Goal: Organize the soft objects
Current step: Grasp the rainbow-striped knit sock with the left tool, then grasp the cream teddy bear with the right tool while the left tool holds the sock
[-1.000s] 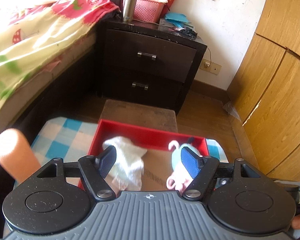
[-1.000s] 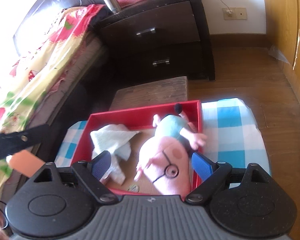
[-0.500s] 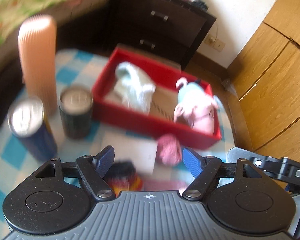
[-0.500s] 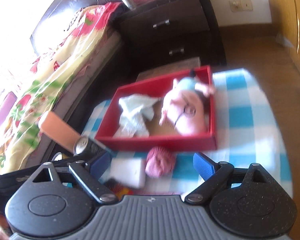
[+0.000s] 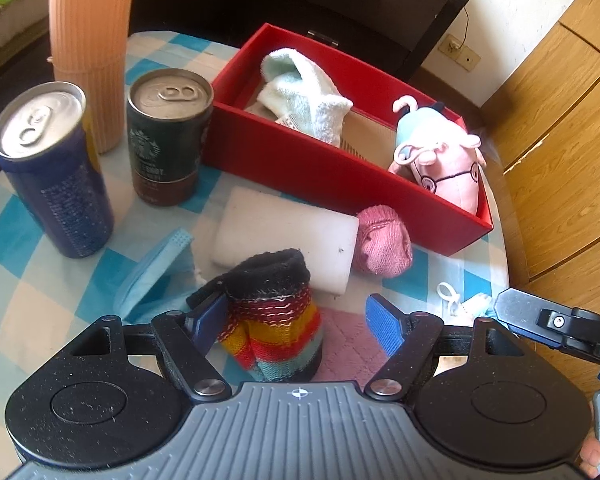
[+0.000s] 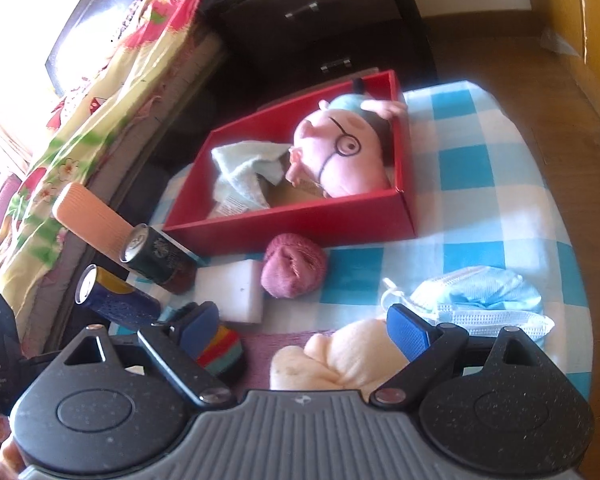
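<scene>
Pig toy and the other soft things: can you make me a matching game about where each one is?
Things:
1. pig toy
2. pale blue towel
3. pink knitted ball
4. striped sock

Places:
A. on the tablecloth, just outside the red box's front wall
B. between the left gripper's open fingers
C. in the box, at the end near the wooden cupboard
D. in the box, at the end near the cans

Pairs: 1-C, 2-D, 3-A, 4-B
</scene>
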`<action>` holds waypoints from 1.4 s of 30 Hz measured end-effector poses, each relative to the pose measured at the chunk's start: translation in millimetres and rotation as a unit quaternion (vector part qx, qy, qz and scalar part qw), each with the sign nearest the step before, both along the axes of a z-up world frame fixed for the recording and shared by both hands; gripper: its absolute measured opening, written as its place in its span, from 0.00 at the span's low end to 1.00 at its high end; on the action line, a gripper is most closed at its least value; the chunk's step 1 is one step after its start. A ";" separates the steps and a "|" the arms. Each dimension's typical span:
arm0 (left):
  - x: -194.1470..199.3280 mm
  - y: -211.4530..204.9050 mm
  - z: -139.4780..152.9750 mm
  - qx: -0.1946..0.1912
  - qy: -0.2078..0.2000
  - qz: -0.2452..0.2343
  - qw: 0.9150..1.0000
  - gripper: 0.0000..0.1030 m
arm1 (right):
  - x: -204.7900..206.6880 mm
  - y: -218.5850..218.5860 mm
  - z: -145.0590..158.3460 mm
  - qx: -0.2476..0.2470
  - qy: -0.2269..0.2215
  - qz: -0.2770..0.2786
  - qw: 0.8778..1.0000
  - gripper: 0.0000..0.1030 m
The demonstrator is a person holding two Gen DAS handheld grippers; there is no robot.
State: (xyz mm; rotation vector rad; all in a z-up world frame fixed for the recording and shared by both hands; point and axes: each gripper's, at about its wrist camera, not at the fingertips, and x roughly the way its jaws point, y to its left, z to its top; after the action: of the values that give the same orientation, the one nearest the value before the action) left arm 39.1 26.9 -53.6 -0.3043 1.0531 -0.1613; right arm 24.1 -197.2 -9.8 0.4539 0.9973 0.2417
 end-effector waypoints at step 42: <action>2.1 -6.6 13.8 -0.031 -0.020 -0.014 0.999 0.10 | 4.6 9.2 -23.3 -0.042 0.046 0.045 0.997 0.69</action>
State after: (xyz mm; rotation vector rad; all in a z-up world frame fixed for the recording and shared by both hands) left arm 41.3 20.2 -39.7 -0.3413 1.0151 -0.2247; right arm 28.7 -188.0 -33.1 0.3460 1.1149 0.2603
